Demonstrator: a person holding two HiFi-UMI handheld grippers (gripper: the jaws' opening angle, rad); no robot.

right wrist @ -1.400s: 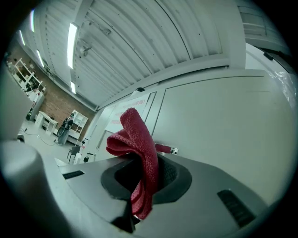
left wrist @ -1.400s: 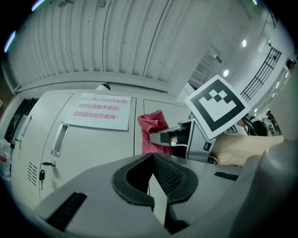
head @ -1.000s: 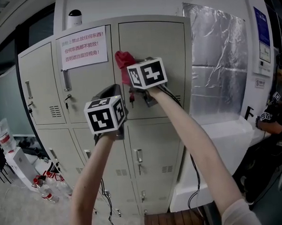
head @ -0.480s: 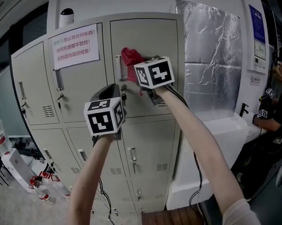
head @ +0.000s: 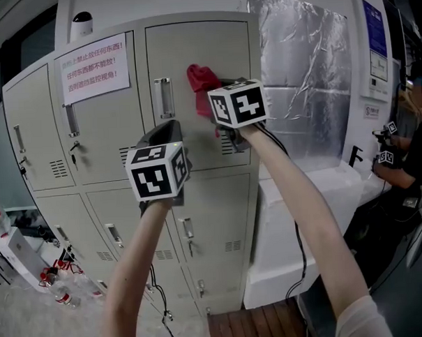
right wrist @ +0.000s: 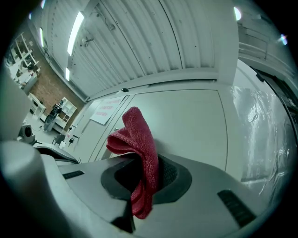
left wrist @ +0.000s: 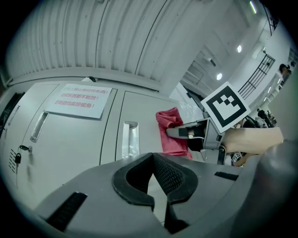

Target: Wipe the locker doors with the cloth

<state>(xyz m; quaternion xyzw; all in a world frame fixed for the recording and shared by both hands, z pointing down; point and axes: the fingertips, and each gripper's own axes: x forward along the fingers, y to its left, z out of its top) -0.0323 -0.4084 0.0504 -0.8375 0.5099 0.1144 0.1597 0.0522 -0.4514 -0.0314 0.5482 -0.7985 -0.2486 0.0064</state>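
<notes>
Right gripper view: the right gripper (right wrist: 143, 180) clamps the red cloth (right wrist: 138, 148), which rises toward 12 o'clock against the locker door (head: 192, 53). Since earlier, the cloth has slid toward 3 o'clock. The left gripper (left wrist: 159, 188) has its jaws together, empty.

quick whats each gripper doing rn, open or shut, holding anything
Left gripper: jaws shut, nothing between them.
Right gripper: jaws shut on the red terry cloth.

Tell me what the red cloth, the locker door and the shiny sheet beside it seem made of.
Red cloth: looped terry or microfibre, by its fuzzy nap. Locker door: probably painted sheet metal, smooth matte grey-beige. Shiny sheet: likely crinkled foil or metallised film.
</notes>
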